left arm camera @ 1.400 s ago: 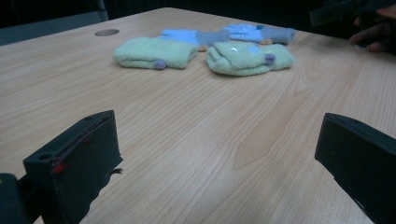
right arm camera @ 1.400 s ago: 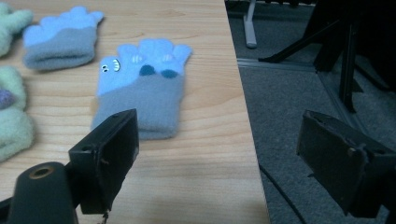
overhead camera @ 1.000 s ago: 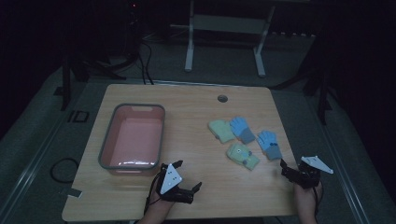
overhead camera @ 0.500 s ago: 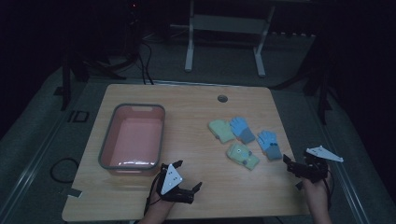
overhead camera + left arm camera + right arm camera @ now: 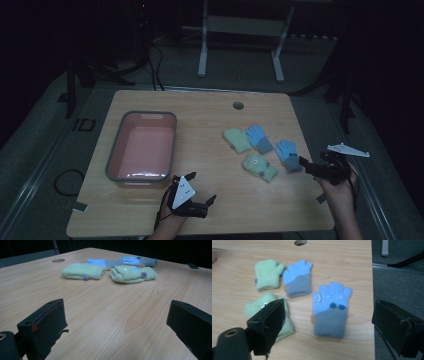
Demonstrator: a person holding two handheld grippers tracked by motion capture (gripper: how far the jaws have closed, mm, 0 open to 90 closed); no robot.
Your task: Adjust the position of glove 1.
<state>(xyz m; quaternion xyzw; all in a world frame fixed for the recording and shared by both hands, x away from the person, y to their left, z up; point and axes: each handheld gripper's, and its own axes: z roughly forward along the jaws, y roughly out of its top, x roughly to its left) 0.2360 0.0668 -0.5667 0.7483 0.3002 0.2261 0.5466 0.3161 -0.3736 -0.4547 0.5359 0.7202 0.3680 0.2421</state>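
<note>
Your right gripper (image 5: 311, 168) hangs with its jaws spread wide and empty, just right of the blue glove with a face (image 5: 331, 308), which lies flat on the table (image 5: 210, 110). Your left gripper (image 5: 200, 192), also wide and empty, sits well left of that glove, near the pink tub (image 5: 114, 165). Two green mittens (image 5: 260, 167) and a second blue glove (image 5: 259, 138) lie just left of it.

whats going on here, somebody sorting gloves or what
A person at a wooden table holds a gripper in each hand. The right gripper, jaws open, sits beside the nearest blue glove without touching it. The left gripper rests open near the front edge. Four small gloves lie loose, and the pink bin holds nothing.
</note>
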